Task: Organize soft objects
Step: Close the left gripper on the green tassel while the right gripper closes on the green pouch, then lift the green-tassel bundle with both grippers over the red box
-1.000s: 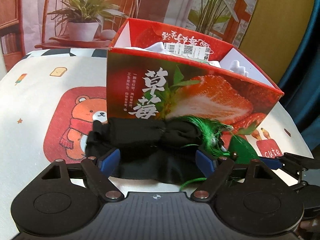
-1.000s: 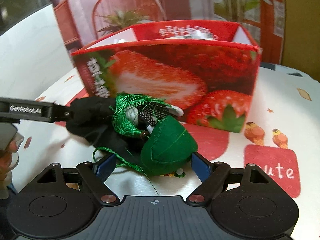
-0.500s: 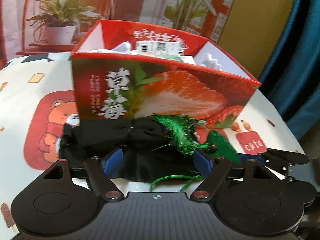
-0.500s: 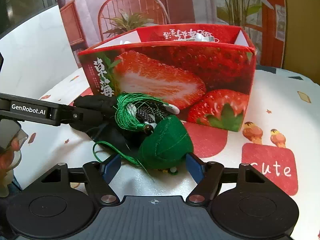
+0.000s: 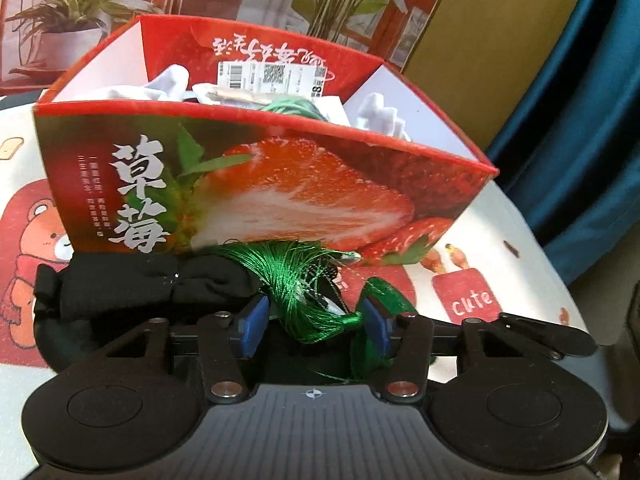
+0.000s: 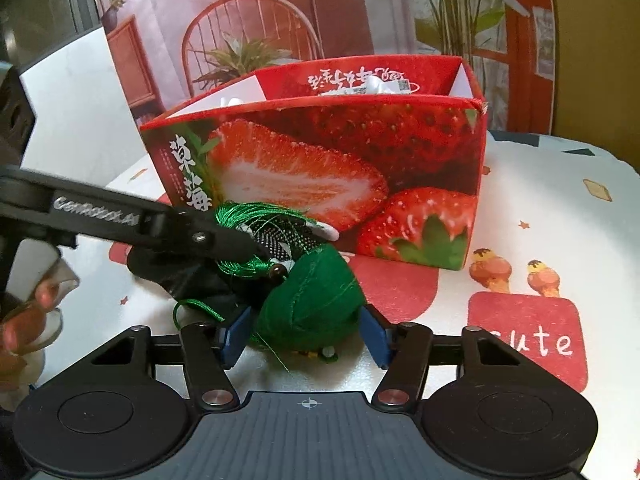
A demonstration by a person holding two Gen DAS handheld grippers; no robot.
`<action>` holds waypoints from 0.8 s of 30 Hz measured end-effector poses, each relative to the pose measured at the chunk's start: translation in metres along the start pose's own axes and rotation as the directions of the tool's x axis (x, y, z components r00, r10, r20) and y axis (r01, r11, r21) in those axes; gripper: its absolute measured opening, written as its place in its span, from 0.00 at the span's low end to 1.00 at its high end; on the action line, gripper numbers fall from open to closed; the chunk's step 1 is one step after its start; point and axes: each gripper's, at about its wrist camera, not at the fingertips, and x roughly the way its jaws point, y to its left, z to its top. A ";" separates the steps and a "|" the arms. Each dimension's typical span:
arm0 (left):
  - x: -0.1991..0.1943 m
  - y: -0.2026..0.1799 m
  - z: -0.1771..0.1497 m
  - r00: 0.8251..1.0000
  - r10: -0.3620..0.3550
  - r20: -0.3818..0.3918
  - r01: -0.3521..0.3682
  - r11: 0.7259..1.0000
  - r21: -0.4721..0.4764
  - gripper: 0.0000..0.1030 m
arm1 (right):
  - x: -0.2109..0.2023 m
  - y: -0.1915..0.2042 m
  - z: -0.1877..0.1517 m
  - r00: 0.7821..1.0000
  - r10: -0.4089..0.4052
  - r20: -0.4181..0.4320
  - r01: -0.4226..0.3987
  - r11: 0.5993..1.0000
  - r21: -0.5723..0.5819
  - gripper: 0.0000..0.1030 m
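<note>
On the bench just near of the strawberry box (image 6: pixel 320 168), my left gripper (image 5: pixel 312 320) brackets the green tassel (image 5: pixel 296 276) beside a black cloth (image 5: pixel 140 284), apparently not yet clamped, while my right gripper (image 6: pixel 306 336) stands open around the green pouch (image 6: pixel 310 304).

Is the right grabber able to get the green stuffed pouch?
Probably yes. The right gripper has its blue fingers on either side of the green pouch with nothing between, though its tassel is tangled near the left gripper.
</note>
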 end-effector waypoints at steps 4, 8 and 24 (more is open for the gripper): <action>0.012 0.001 0.003 1.000 0.013 -0.013 -0.013 1.000 -0.002 0.52 | 0.003 -0.001 0.000 1.000 -0.007 0.004 0.007 1.000 0.003 0.53; 0.012 0.000 0.001 0.999 0.048 -0.008 -0.048 0.999 0.020 0.10 | 0.008 -0.006 0.000 1.000 -0.004 -0.003 0.004 0.999 0.036 0.53; -0.052 0.007 0.009 0.994 -0.010 0.111 0.014 0.999 -0.034 0.06 | -0.021 0.009 0.022 0.990 0.062 0.123 -0.062 0.998 -0.007 0.47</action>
